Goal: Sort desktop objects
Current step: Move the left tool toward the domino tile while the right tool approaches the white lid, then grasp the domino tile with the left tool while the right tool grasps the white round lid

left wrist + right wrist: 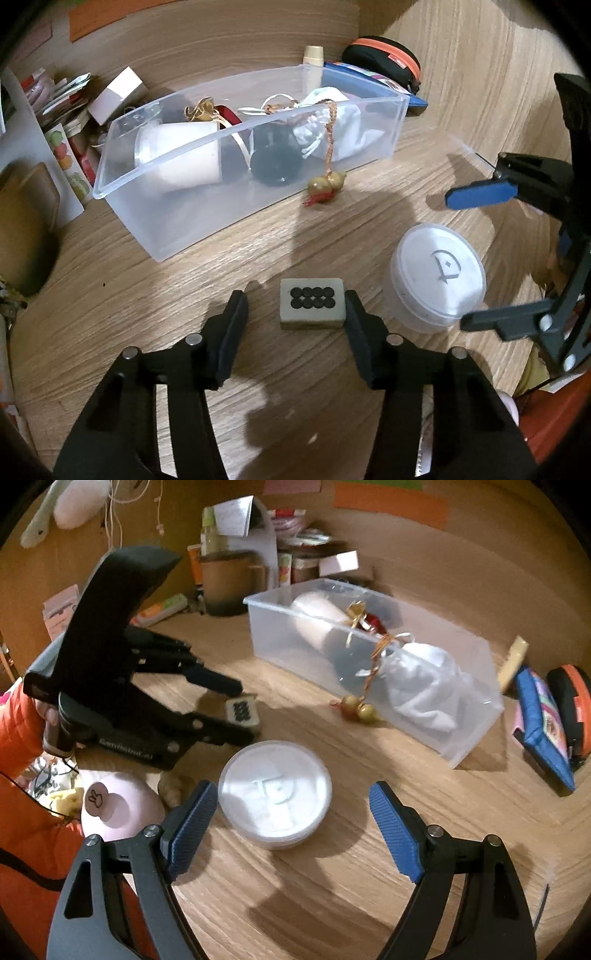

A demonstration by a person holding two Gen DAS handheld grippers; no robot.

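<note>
While the left gripper (295, 306) stood spread around the small grey mahjong tile (312, 308) at lower centre, only one pad touched it. Hard, light, maybe slick: best pinched across its short sides. Right gripper (291, 812) gaped over the round white lidded tub (275, 794).

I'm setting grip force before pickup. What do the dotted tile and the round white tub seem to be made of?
Dotted tile: looks like hard, smooth plastic or resin, with crisp edges, black dots and a darker base layer. Round white tub: seemingly thin, translucent plastic, milky and slightly glossy, with a snap-on lid.
</note>
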